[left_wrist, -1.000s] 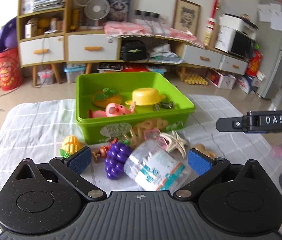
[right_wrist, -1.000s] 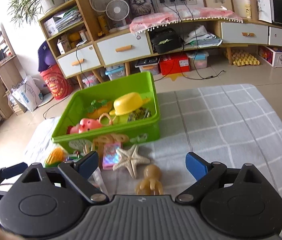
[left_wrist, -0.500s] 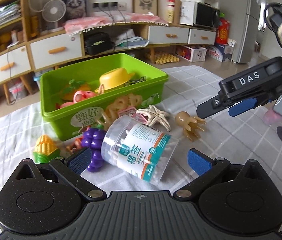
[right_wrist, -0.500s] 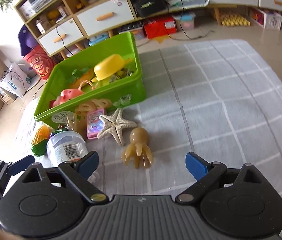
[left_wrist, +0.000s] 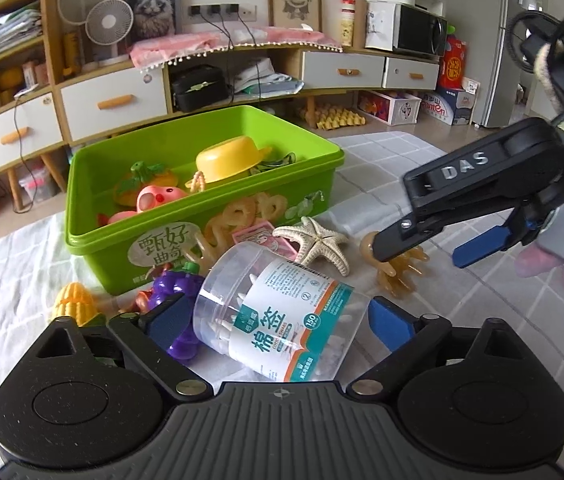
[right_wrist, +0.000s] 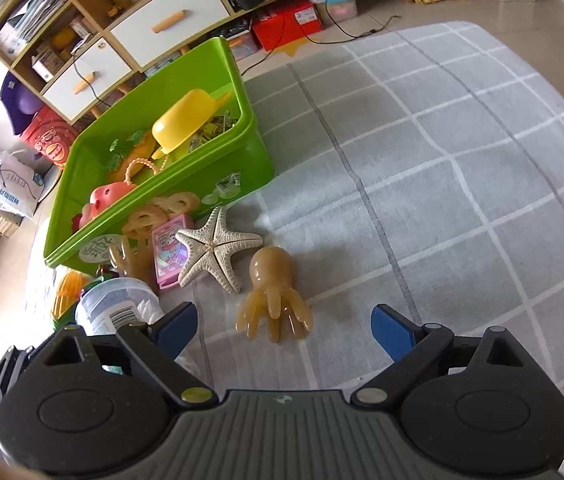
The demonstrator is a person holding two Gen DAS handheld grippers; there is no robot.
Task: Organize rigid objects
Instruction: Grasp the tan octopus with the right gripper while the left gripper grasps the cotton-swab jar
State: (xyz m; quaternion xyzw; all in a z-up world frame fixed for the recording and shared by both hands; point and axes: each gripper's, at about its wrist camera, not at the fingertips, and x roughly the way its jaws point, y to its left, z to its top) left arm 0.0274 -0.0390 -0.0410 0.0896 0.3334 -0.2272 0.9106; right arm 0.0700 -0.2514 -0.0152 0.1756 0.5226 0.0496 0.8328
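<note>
A clear cotton-swab jar [left_wrist: 282, 312] lies tilted between the jaws of my left gripper [left_wrist: 282, 320]; the jaws are wide and I cannot tell whether they touch it. The jar also shows in the right wrist view [right_wrist: 116, 306]. My right gripper [right_wrist: 283, 322] is open and hovers just above a tan toy octopus [right_wrist: 274, 288], which is seen in the left wrist view too [left_wrist: 397, 268]. The right gripper also shows in the left wrist view [left_wrist: 437, 240]. A green bin [left_wrist: 162, 232] [right_wrist: 238, 160] holds a yellow bowl [left_wrist: 228, 158], a pink pig and other toys.
In front of the bin lie a starfish [right_wrist: 212, 246], a pink card [right_wrist: 170, 250], purple toy grapes [left_wrist: 180, 284], a toy corn [left_wrist: 74, 304] and tan ring toys [left_wrist: 242, 212]. The table carries a grey checked cloth [right_wrist: 441, 184]. Shelves and drawers stand behind.
The left gripper has closed in on the swab jar, which now lies between its jaws. The right gripper has dropped down and forward over the octopus.
</note>
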